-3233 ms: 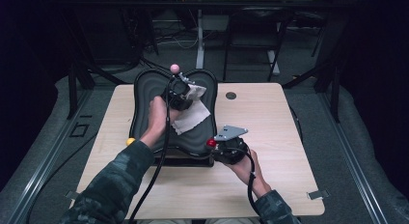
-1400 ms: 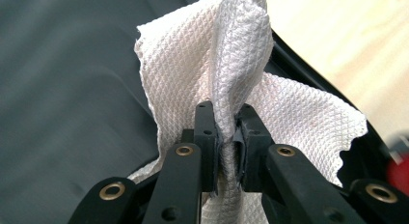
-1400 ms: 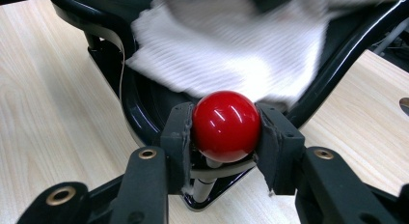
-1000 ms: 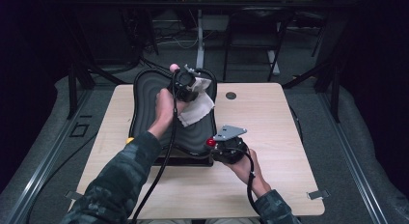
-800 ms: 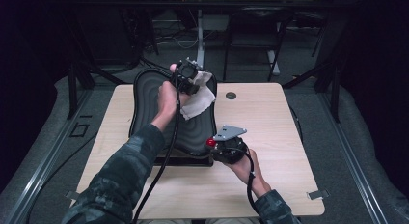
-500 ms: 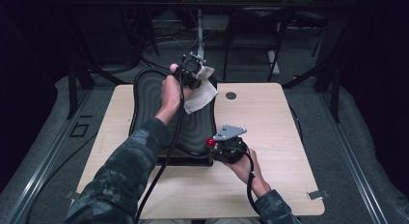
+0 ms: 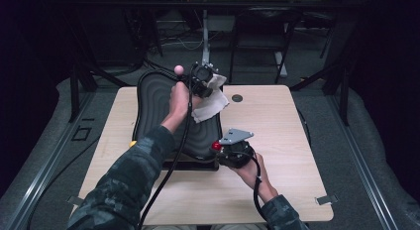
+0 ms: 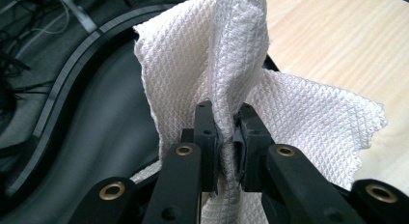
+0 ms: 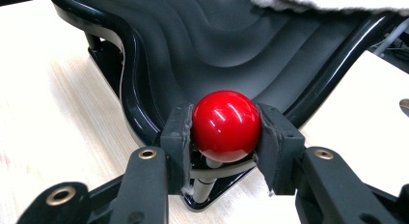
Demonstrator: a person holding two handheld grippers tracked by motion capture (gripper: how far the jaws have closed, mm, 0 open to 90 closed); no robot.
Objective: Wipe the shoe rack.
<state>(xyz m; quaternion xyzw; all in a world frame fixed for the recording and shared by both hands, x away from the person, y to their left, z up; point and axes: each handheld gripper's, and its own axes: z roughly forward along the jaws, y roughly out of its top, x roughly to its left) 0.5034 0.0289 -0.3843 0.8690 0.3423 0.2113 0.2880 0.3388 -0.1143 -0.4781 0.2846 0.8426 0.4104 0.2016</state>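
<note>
Cloth: one white, diamond-textured piece, pinched between the jaws of the left hand-held gripper, which are pressed together on a bunched fold of it. In the high view that left hand-held gripper is raised over the far edge of the tray, and the cloth hangs from it down toward the tray's far right part. One black tray with wavy ridges sits on the counter. Three knobs show: a red ball, a pink one at the far edge of the tray, and a yellow one at its near left. The right hand-held gripper is clamped on the red ball at the tray's near right corner, well apart from the cloth. One small dark round disc lies in the pale wooden counter. Around it the room is dark, with grey floor, black frames and cables.
</note>
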